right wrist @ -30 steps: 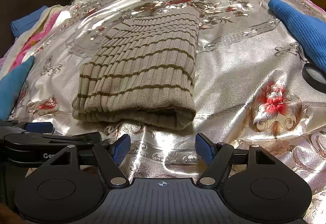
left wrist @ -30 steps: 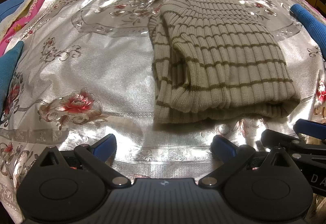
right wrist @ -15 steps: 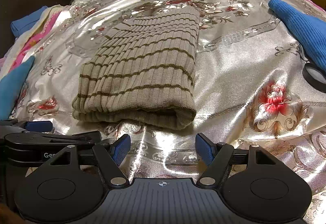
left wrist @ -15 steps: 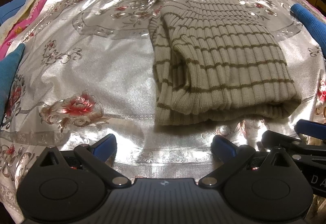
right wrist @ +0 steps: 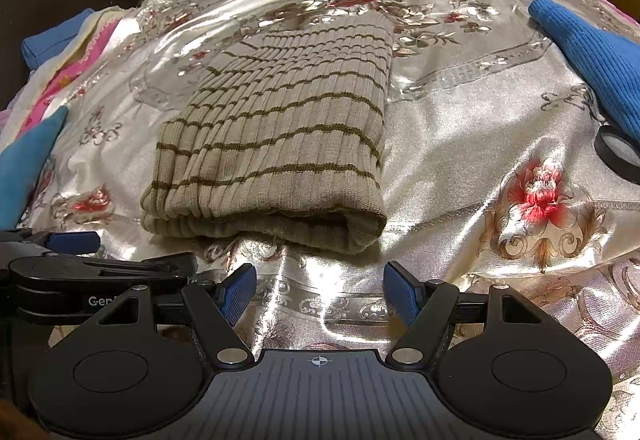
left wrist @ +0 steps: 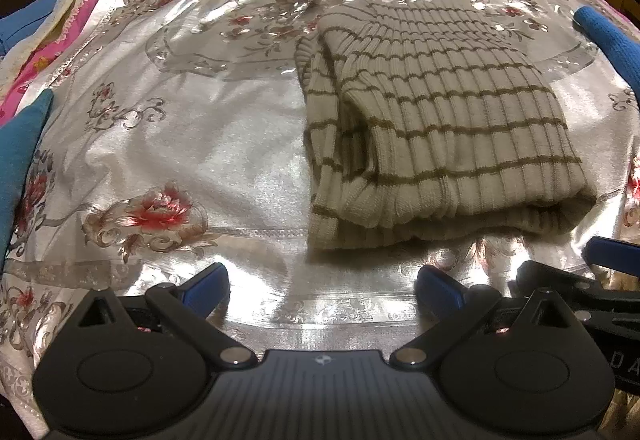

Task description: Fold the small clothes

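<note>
The folded sweater [left wrist: 436, 127] is beige ribbed knit with thin brown stripes. It lies flat on the bed [left wrist: 224, 143], on a shiny floral bedspread. In the left wrist view it sits at 1 o'clock from the tongs. In the right wrist view [right wrist: 276, 147] it sits at 11 o'clock.

Orientation: the long axis runs from the near edge toward 12 o'clock, away from both cameras. The ribs follow this axis; the stripes cross it. The thick folded edge faces the tongs. In the left wrist view, loose layered edges show along the sweater's side at 9 o'clock.

Left tongs [left wrist: 322, 286]: spread wide, holding nothing, just short of the near folded edge and not touching it.

Right tongs [right wrist: 319, 294]: spread wide, holding nothing, near the sweater's near corner at 3 o'clock, apart from it.

The two tongs are side by side; each appears at the edge of the other's view.

A blue knit garment [right wrist: 592, 51] lies at 2 o'clock, well apart from the sweater. A teal cloth [right wrist: 30, 159] lies at 9 o'clock.
</note>
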Action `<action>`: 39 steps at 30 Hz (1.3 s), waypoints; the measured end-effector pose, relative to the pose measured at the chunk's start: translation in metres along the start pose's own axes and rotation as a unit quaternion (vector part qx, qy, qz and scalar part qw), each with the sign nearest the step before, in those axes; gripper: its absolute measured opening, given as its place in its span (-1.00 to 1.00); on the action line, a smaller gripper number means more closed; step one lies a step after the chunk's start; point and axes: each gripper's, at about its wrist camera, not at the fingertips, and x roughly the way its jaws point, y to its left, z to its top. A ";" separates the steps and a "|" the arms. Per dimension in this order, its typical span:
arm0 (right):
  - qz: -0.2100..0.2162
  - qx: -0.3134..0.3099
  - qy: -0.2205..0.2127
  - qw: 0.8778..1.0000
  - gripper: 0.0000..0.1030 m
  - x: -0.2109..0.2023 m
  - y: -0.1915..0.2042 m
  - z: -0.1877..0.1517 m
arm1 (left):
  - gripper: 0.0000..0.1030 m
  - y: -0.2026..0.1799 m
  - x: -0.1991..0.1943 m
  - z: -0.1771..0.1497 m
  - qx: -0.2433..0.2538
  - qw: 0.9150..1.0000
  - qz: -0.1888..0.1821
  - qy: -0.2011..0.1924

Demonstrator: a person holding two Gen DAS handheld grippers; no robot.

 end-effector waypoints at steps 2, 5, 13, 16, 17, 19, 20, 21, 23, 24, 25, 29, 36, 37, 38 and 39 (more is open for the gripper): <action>0.001 -0.001 0.001 1.000 0.39 0.000 0.000 0.000 | 1.00 -0.001 0.000 0.000 0.001 1.000 0.002 -0.003; 0.001 -0.002 0.001 1.000 0.39 0.001 0.000 0.000 | 1.00 -0.002 -0.001 0.000 0.004 1.000 0.006 -0.005; 0.001 -0.001 0.001 1.000 0.39 0.001 0.000 0.000 | 1.00 -0.002 -0.001 0.000 0.003 1.000 0.006 -0.005; 0.001 -0.001 0.001 1.000 0.39 0.001 -0.001 0.000 | 1.00 -0.002 -0.002 0.001 0.003 1.000 0.005 -0.005; 0.001 -0.001 0.001 1.000 0.39 0.001 0.000 0.000 | 1.00 -0.002 -0.001 0.001 0.003 1.000 0.005 -0.005; 0.001 -0.001 0.001 1.000 0.39 0.001 -0.001 0.000 | 1.00 -0.002 -0.001 0.001 0.002 1.000 0.004 -0.004; 0.001 -0.001 0.001 1.000 0.39 0.001 -0.001 0.000 | 1.00 -0.002 -0.002 0.001 0.002 1.000 0.004 -0.004; 0.001 -0.001 0.001 1.000 0.39 0.001 -0.001 0.000 | 1.00 -0.002 -0.001 0.001 0.003 1.000 0.005 -0.005; 0.001 -0.001 0.001 1.000 0.39 0.001 -0.001 0.000 | 1.00 -0.002 -0.001 0.000 0.003 1.000 0.004 -0.004; 0.001 -0.001 0.001 1.000 0.39 0.001 -0.001 0.000 | 1.00 -0.002 -0.001 0.000 0.003 1.000 0.004 -0.005; 0.001 -0.001 0.001 1.000 0.39 0.001 -0.001 0.000 | 1.00 -0.002 -0.001 0.000 0.003 1.000 0.004 -0.005; 0.001 -0.001 0.001 1.000 0.39 0.001 -0.001 0.000 | 1.00 -0.002 -0.001 0.000 0.003 1.000 0.004 -0.005; 0.001 -0.001 0.001 1.000 0.39 0.001 -0.001 0.000 | 1.00 -0.002 -0.001 0.000 0.003 1.000 0.004 -0.006; 0.001 -0.001 0.001 1.000 0.39 0.001 -0.001 0.000 | 1.00 -0.002 -0.001 0.000 0.003 1.000 0.004 -0.006; 0.001 -0.001 0.001 1.000 0.39 0.001 -0.001 0.000 | 1.00 -0.002 -0.001 0.000 0.002 1.000 0.004 -0.005; 0.002 -0.001 0.001 1.000 0.39 0.001 -0.001 0.000 | 1.00 -0.002 -0.001 0.000 0.003 1.000 0.004 -0.005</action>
